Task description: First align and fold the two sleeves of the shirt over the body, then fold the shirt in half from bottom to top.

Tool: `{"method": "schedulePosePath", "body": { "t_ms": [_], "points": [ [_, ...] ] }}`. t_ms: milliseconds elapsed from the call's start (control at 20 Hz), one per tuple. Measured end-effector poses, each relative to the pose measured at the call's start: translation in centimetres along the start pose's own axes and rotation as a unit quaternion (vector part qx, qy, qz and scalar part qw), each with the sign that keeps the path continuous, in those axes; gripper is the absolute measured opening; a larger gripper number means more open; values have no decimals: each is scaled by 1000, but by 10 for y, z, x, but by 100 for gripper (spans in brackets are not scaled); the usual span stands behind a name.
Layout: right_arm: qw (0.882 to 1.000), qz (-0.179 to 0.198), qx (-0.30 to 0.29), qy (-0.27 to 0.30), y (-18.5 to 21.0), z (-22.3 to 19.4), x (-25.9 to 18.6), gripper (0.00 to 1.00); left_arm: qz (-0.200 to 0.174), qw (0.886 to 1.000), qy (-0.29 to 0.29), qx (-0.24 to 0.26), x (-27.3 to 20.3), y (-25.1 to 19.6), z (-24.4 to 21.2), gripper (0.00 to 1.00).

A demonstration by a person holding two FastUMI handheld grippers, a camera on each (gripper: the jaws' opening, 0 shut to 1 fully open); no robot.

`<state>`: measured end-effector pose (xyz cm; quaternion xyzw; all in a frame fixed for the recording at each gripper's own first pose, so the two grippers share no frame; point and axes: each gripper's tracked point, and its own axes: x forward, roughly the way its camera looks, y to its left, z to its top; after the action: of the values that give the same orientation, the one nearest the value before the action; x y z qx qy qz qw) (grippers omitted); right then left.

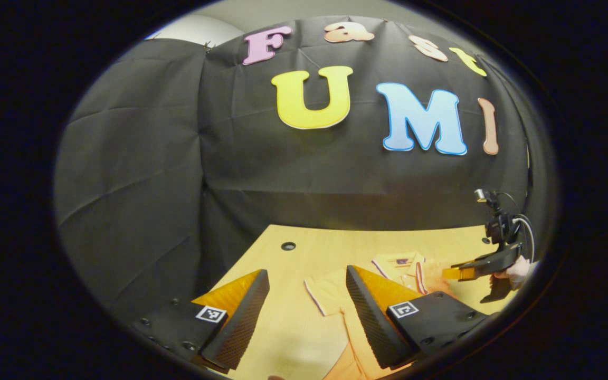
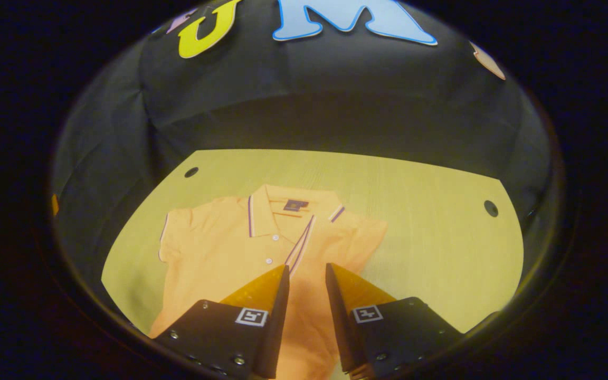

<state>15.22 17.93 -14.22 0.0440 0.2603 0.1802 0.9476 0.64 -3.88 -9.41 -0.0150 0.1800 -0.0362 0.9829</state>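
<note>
Overhead, more or less, the right gripper view looks down on an orange polo shirt [image 2: 240, 248] lying face up on a pale wooden table [image 2: 430, 227], collar toward the black cloth wall [image 2: 335, 95]. The collar has dark striped edging, and a buttoned placket runs down the chest. One short sleeve lies spread flat to the side; the sleeve on the other side looks partly tucked in. The right gripper [image 2: 306, 277] hovers above the shirt's chest — its fingers a narrow gap apart, nothing between them. Two dark round holes sit near the table's far corners.

From the left gripper view, the left gripper [image 1: 308, 282] is spread wide and empty above the table and the shirt's sleeve side. Farther off, the right gripper appears held in a hand [image 1: 518, 269] over the shirt's far edge
</note>
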Motion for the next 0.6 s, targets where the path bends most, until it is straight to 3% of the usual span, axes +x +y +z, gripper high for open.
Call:
{"method": "schedulePosePath", "body": {
  "t_ms": [50, 100, 150, 300, 400, 600],
  "points": [
    [1000, 1, -4, -7, 1, 4, -8, 36, -6, 1000, 6, 2, 17, -5, -3, 98],
    [1000, 5, -6, -13, 4, 7, -17, 44, -12, 1000, 12, 5, 33, -9, -8, 100],
    [1000, 8, -6, -19, 8, 10, -28, 44, -18, 1000, 17, 8, 48, -15, -14, 96],
    [999, 19, 2, -46, 20, 21, -61, 44, -33, 999, 43, 5, 93, -26, -46, 100],
    [998, 27, 11, -60, 28, 27, -81, 44, -36, 998, 58, 0, 112, -25, -68, 96],
    [996, 33, 29, -82, 33, 32, -119, 44, -32, 994, 99, -14, 152, -24, -116, 100]
  ]
}}
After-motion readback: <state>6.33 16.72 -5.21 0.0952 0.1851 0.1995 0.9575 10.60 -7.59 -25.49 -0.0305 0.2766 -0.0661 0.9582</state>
